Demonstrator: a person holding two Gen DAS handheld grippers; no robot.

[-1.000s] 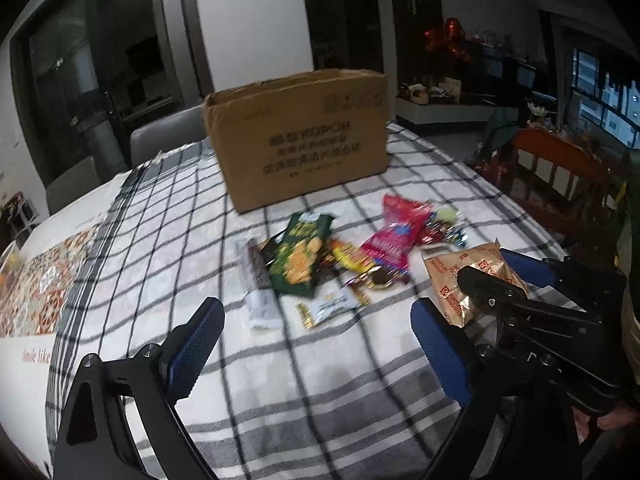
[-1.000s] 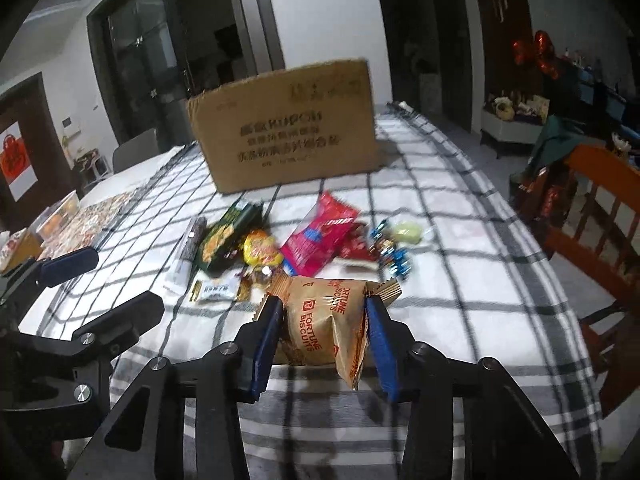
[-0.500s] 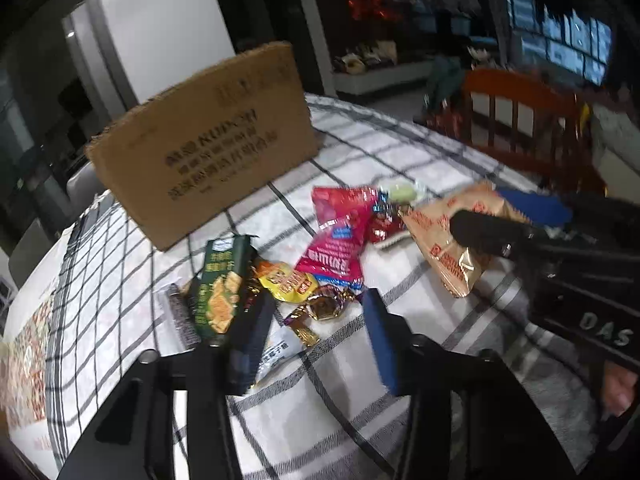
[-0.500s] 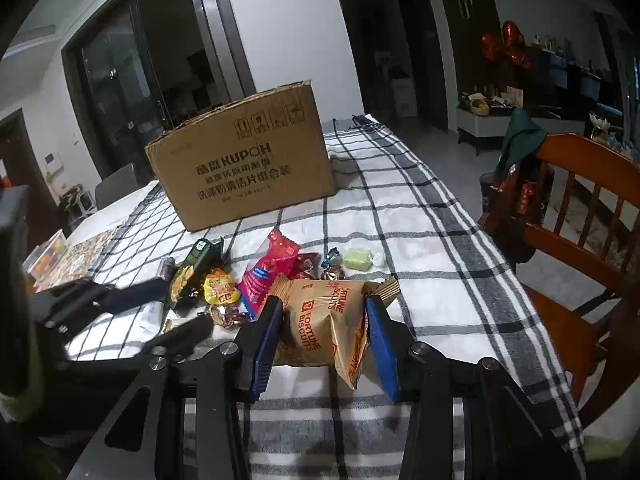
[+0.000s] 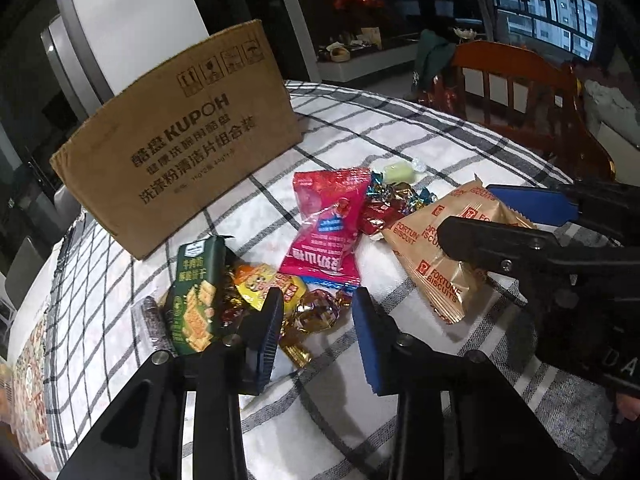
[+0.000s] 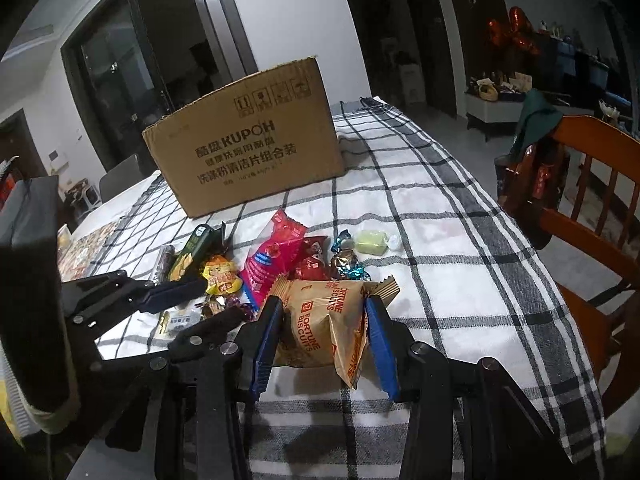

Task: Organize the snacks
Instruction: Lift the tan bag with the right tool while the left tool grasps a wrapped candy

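Note:
Loose snacks lie on a checked tablecloth (image 5: pixel 400 148) in front of a cardboard box (image 5: pixel 180 152). My left gripper (image 5: pixel 316 308) points down at the pile. Its jaws are closing around a gold-wrapped candy (image 5: pixel 320 314), which sits between the blue pads; I see no firm press on it. A green cracker pack (image 5: pixel 194 296), a yellow packet (image 5: pixel 264 284) and a pink pack (image 5: pixel 328 232) lie just beyond. My right gripper (image 6: pixel 322 303) is shut on a tan Fortune Biscuits pack (image 6: pixel 320 332), held just above the cloth. The left gripper (image 6: pixel 218 300) shows at that view's left.
The cardboard box (image 6: pixel 248 148) stands upright behind the pile, its top hidden from me. Small foil candies (image 6: pixel 346 260) and a pale green sweet (image 6: pixel 370 242) lie to the right. A wooden chair (image 6: pixel 580 200) stands at the table's right edge. A patterned mat (image 6: pixel 84 244) lies far left.
My left gripper moved forward and down to the pile, rolled, and its jaws narrowed from wide to close around the gold candy. The right gripper kept its hold on the biscuit pack.

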